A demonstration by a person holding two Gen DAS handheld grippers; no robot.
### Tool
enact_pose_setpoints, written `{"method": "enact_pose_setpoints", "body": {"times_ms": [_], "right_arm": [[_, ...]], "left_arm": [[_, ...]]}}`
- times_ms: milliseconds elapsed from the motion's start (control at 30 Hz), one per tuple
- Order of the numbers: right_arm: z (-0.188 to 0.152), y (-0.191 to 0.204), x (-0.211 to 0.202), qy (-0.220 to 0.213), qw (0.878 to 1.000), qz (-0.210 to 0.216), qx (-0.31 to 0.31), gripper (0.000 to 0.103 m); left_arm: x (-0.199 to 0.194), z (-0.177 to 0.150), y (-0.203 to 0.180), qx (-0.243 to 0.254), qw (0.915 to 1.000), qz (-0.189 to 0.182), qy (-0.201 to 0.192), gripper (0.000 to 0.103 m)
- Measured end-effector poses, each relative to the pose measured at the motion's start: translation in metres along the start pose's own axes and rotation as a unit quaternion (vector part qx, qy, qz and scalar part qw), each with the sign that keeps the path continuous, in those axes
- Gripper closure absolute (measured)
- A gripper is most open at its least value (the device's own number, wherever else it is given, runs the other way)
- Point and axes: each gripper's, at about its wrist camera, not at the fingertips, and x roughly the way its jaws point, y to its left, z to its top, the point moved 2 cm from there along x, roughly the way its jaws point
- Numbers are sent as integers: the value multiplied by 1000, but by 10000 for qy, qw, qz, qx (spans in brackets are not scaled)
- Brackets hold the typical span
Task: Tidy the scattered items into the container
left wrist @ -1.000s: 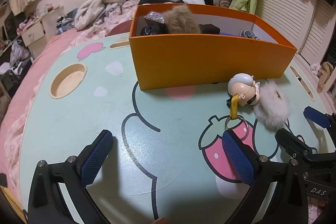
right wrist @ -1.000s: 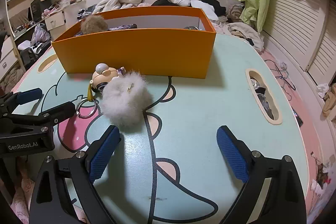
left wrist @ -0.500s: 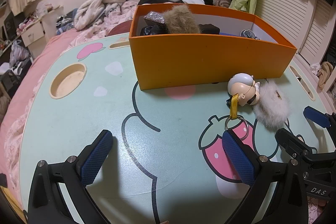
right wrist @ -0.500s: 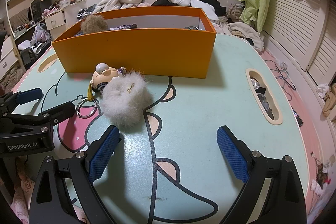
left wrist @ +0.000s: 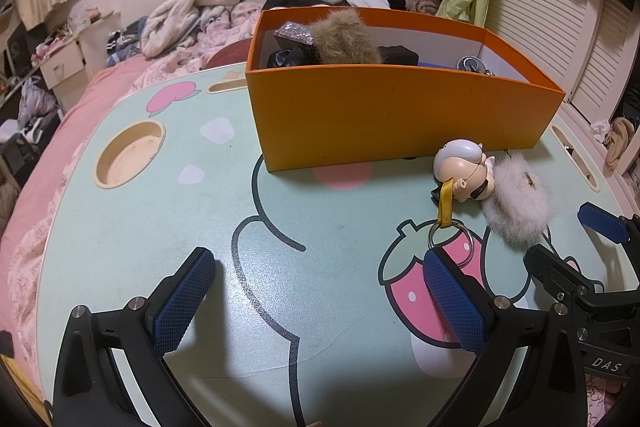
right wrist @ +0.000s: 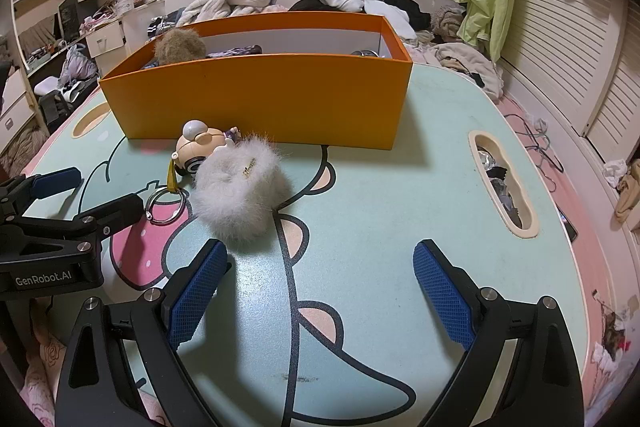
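Observation:
An orange box stands on the table and holds a brown fur ball and several dark items. In front of it lie a doll-head keychain with a yellow strap and ring, and a white fluffy pompom. The box, the keychain and the pompom also show in the right wrist view. My left gripper is open and empty, left of the keychain ring. My right gripper is open and empty, just right of the pompom.
The table is pale green with cartoon prints, a round cup recess at the left and a slot holding small items at the right. A pink bed with piled clothes lies behind.

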Motion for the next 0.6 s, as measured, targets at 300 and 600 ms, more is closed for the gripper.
{"method": "enact_pose_setpoints", "body": {"times_ms": [300,600], "right_arm": [[1,0,1,1,10000,1,-2,9],[3,-2,-7,1,10000,2,-2,9]], "left_arm": [[0,0,0,0,10000,-2,0,0],[0,0,0,-2,10000,-4,-1,0]]}}
